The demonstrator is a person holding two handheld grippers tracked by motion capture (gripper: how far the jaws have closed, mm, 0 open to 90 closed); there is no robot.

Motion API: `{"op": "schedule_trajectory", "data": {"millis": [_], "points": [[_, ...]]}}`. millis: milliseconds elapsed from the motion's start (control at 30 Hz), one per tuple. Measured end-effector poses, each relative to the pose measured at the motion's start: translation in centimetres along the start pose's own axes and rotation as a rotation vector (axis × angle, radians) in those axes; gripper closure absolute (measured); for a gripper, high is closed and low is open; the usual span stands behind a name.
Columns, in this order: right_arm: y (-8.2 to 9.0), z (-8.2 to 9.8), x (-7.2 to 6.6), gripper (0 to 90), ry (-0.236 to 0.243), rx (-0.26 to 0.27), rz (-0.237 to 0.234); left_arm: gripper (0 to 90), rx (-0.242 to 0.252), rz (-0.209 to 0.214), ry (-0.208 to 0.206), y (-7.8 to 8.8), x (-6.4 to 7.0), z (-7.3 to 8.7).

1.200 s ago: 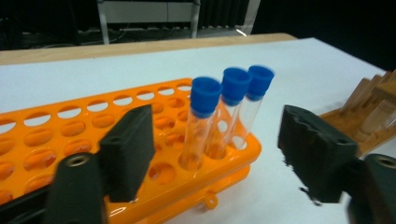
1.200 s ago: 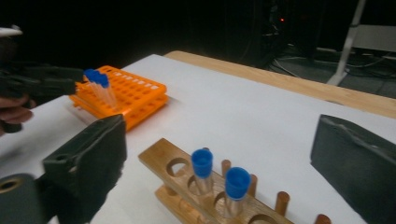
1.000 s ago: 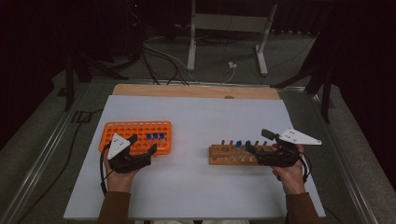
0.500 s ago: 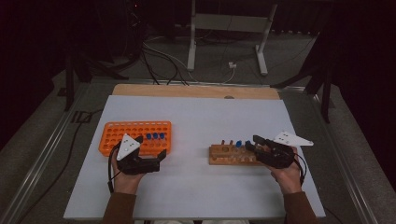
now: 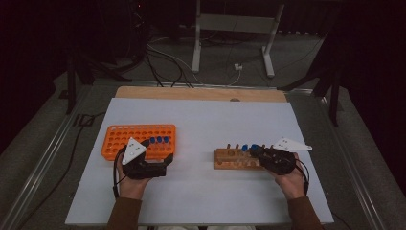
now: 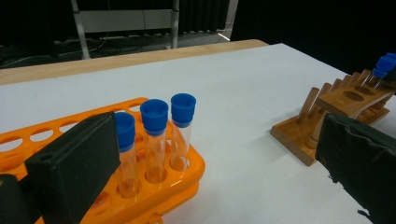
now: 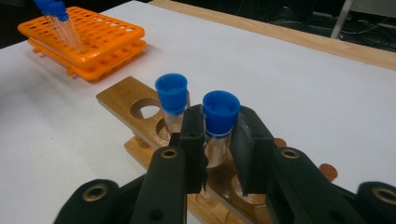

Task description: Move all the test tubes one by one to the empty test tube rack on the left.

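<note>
An orange rack (image 5: 124,136) on the left of the white table holds three blue-capped tubes (image 5: 159,140) at its near right corner. My left gripper (image 5: 161,157) stands open just in front of them, its jaws having just widened, with nothing between them. In the left gripper view the tubes (image 6: 154,135) rise beside one black pad (image 6: 74,168). A wooden rack (image 5: 232,160) sits on the right. My right gripper (image 7: 219,140) has just closed on a blue-capped tube (image 7: 220,116) standing in that rack (image 7: 121,98). A second tube (image 7: 172,95) stands beside it.
A wooden strip (image 5: 201,93) runs along the table's far edge. Beyond it are a metal stand (image 5: 234,28) and cables on the floor. White table surface (image 5: 215,120) lies open between the two racks and behind them.
The right gripper has sunk onto the wooden rack and its jaws have closed on a tube. The left gripper drew slightly back from the orange rack with wider jaws.
</note>
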State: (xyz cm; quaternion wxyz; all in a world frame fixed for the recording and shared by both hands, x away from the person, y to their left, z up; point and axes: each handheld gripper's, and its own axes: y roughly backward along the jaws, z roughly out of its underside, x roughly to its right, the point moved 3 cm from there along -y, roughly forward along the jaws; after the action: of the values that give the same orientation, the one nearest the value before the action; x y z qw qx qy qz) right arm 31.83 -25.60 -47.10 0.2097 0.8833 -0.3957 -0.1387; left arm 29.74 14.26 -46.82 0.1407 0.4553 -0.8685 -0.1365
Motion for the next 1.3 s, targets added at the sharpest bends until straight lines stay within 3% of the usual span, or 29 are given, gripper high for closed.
{"op": "schedule_trajectory", "data": {"millis": [267, 633, 1300], "points": [[-0.5, 0.3, -0.5, 76.3, 0.029, -0.018, 0.015, 0.9, 0.002, -0.003, -0.001, 0.0, 0.0, 0.0], [-0.7, 0.4, -0.5, 77.3, 0.027, -0.012, 0.019, 0.9, 0.007, -0.002, 0.000, 0.0, 0.1, -0.1], [1.5, -1.4, -0.3, 77.3, 0.020, 0.074, 0.024, 0.9, 0.003, -0.002, -0.010, -0.1, 0.1, 0.0]]}}
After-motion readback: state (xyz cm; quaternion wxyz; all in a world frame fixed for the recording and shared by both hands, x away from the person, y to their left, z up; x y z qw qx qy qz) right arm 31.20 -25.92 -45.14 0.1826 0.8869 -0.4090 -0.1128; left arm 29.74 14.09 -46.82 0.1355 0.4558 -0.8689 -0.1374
